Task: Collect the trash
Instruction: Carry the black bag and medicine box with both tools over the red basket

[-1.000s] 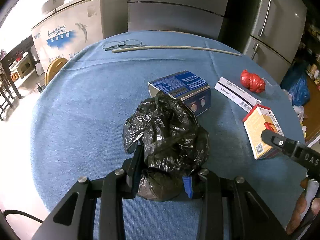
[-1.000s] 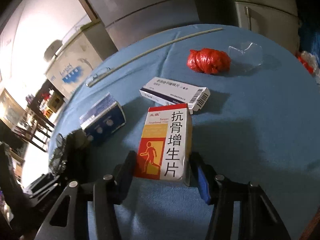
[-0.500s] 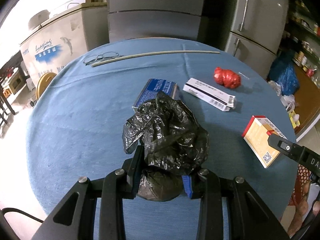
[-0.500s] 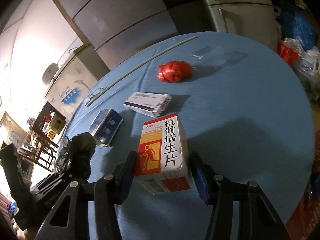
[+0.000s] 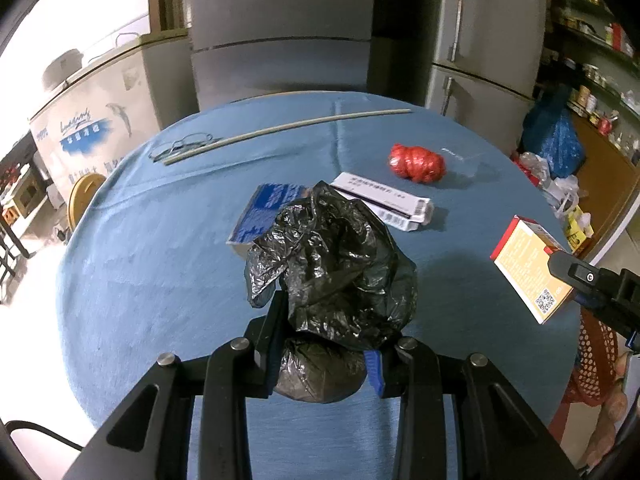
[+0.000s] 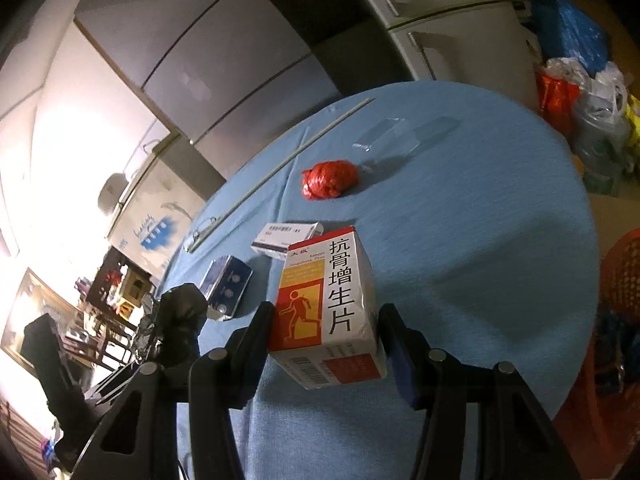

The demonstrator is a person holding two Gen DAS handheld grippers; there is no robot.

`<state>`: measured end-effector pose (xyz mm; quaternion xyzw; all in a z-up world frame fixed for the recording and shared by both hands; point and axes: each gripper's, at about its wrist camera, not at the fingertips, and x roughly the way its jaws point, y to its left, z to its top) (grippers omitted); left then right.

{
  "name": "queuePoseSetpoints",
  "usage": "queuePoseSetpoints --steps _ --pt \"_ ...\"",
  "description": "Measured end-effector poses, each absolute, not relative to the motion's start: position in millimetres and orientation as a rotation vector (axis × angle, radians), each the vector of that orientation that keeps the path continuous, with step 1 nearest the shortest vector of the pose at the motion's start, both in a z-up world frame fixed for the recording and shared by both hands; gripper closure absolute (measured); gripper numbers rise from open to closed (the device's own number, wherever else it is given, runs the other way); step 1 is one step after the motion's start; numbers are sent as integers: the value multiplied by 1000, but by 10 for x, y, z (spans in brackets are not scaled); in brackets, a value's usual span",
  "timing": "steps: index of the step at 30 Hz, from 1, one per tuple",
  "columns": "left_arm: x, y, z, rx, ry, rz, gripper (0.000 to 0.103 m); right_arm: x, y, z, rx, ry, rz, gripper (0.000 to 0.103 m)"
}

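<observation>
My left gripper (image 5: 326, 354) is shut on a crumpled black plastic bag (image 5: 332, 264), held above the round blue table (image 5: 140, 248). My right gripper (image 6: 332, 344) is shut on a red, yellow and white medicine box (image 6: 328, 300), lifted off the table; the same box (image 5: 528, 268) shows at the right of the left wrist view. Still lying on the table are a blue box (image 5: 268, 208), a long white box (image 5: 384, 200) and a red crumpled ball (image 5: 416, 162).
Glasses (image 5: 180, 146) and a thin long rod (image 5: 288, 128) lie at the table's far side. An orange mesh basket (image 6: 620, 276) stands right of the table. Grey fridges (image 5: 280, 40) and bags (image 5: 556, 140) crowd behind. A clear plastic piece (image 6: 384, 132) lies beyond the red ball.
Both grippers have risen and pulled back from the table with their loads. The medicine box has come up off the cloth and toward the right edge.
</observation>
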<state>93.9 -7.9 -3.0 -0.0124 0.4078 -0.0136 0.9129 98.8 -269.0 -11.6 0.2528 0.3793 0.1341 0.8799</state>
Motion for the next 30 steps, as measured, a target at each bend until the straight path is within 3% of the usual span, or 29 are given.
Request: queuePoseSetpoints --steps 30 --pt "1050 -1480 118 135 830 -320 68 309 -4142 -60 634 692 -36 46"
